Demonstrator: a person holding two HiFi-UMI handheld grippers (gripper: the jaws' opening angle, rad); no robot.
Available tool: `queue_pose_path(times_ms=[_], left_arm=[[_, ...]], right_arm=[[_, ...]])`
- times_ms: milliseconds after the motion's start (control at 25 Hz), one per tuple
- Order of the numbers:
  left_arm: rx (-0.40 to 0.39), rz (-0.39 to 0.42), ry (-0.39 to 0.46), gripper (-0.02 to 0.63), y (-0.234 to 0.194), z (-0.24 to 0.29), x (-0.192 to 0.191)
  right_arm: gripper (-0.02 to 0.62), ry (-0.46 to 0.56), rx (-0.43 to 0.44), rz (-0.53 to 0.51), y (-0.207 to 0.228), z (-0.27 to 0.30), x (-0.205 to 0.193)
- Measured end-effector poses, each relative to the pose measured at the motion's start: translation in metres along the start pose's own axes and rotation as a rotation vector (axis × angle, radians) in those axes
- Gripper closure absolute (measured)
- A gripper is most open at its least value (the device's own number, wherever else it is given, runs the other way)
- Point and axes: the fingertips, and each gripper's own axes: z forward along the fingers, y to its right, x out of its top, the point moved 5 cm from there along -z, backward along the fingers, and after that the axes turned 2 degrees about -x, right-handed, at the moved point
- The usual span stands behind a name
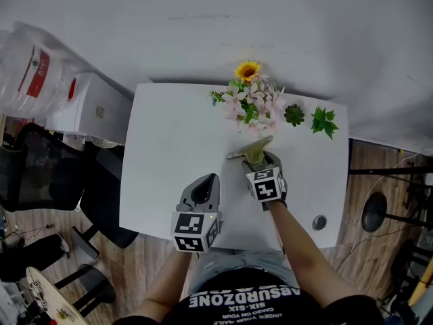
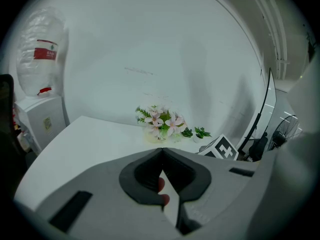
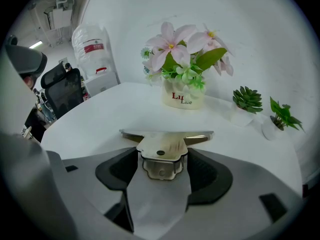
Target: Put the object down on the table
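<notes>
Scraper clamped in right gripper jaws over open table; left gripper clenched.

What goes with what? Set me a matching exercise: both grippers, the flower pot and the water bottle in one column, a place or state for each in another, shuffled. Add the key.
Things
1. left gripper
2. right gripper
3. flower pot
4. water bottle

Places or states
A. off the table, to its left
B. shut, nothing held
C. standing at the table's far edge
D. clamped on a metal scraper

Pairs: 1-B, 2-D, 3-C, 4-A
</notes>
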Motion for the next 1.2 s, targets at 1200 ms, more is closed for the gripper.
queue_pose_path(times_ms=[1200], left_arm=[[0.039, 0.04, 0.105, 0.601, 0.018, -0.041, 0.011]], right_arm=[[0.323, 0.237, 0.014, 0.081, -0.009, -0.105, 0.032]])
